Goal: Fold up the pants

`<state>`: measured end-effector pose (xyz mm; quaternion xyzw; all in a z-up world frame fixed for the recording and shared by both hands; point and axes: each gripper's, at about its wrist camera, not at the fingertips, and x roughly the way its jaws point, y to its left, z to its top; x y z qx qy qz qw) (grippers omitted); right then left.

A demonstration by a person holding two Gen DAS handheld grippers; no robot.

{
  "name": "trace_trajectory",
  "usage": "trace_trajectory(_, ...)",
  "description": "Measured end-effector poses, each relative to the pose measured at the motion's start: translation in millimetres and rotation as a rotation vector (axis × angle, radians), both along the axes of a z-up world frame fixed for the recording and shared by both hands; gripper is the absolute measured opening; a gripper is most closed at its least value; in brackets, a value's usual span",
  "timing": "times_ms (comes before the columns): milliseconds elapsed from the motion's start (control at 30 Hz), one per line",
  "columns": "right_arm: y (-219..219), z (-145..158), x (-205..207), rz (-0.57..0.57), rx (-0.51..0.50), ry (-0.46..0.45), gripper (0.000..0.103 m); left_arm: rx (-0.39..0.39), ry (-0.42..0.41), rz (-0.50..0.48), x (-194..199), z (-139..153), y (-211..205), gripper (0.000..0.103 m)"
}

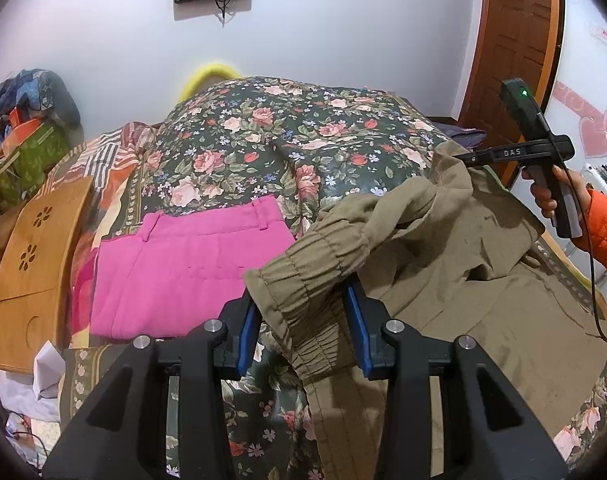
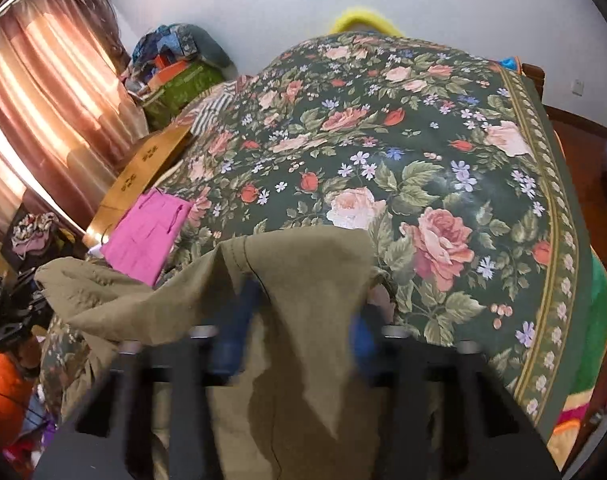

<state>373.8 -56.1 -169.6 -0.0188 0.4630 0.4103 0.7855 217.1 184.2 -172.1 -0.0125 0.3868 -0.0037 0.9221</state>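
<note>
Nearest to us, our left gripper (image 1: 303,328) has its blue-padded jaws partly closed on the gathered elastic cuff (image 1: 303,280) of the olive-khaki woven cotton pants (image 1: 463,280); the bunched fabric fills the gap and the pads press against it. Our right gripper (image 2: 299,320) is blurred, with a flap of the same pants draped between and over its jaws; we cannot tell whether the pads are pinching it.

The pants lie crumpled on the dark green floral quilt (image 2: 423,140), toward its near edge. We judge them light, limp and non-slippery, so they will sag and crease wherever unsupported. The shirred cuffs and the waistband look like the firmest places to hold.

Just beyond, folded bright pink trousers (image 1: 175,272) rest on the quilt. In the left wrist view, the right tool's crossbar reads "DAS" (image 1: 512,153).
</note>
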Motion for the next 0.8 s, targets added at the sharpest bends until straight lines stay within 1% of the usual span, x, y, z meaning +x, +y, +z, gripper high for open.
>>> trace_trajectory(33,1.0,1.1,-0.2,0.001,-0.005,-0.009,0.009,-0.002,0.001,0.003,1.3,-0.3,1.1,0.039)
trace_trajectory(100,-1.5,6.3,-1.8,-0.015,0.007,-0.032,0.008,-0.009,-0.001,0.012,4.1,0.0,3.8,0.039)
trace_trajectory(167,-8.8,16.4,-6.3,-0.034,0.039,-0.057,0.006,-0.018,-0.007,0.019,5.5,2.0,6.3,0.039)
trace_trajectory(267,-21.2,38.4,-18.0,-0.060,0.085,-0.099,0.005,-0.041,-0.021,0.025,6.9,7.3,7.9,0.039)
trace_trajectory(333,-27.5,51.3,-26.8,-0.059,0.111,-0.111,0.005,-0.048,-0.034,0.022,6.3,12.4,6.2,0.039)
trace_trajectory(433,-31.8,68.9,-43.0,-0.062,0.118,-0.142,0.004,-0.069,-0.047,0.014,2.9,21.1,2.1,0.039)
trace_trajectory(467,-31.7,72.4,-48.3,-0.062,0.119,-0.151,0.004,-0.075,-0.050,0.012,0.9,23.3,0.7,0.037)
trace_trajectory(533,-31.6,78.2,-61.4,-0.053,0.118,-0.158,0.004,-0.078,-0.045,0.009,-3.0,28.5,-3.3,0.023)
trace_trajectory(600,-32.6,83.6,-73.8,-0.054,0.120,-0.168,0.004,-0.081,-0.039,0.004,-7.7,32.6,-7.4,0.019)
trace_trajectory(733,-40.8,96.6,-102.1,-0.059,0.166,-0.189,0.003,-0.085,-0.038,-0.003,-21.2,39.9,-14.7,0.013)
trace_trajectory(800,-46.3,103.2,-115.6,-0.061,0.176,-0.205,0.003,-0.099,-0.041,-0.007,-29.1,44.0,-16.1,0.012)
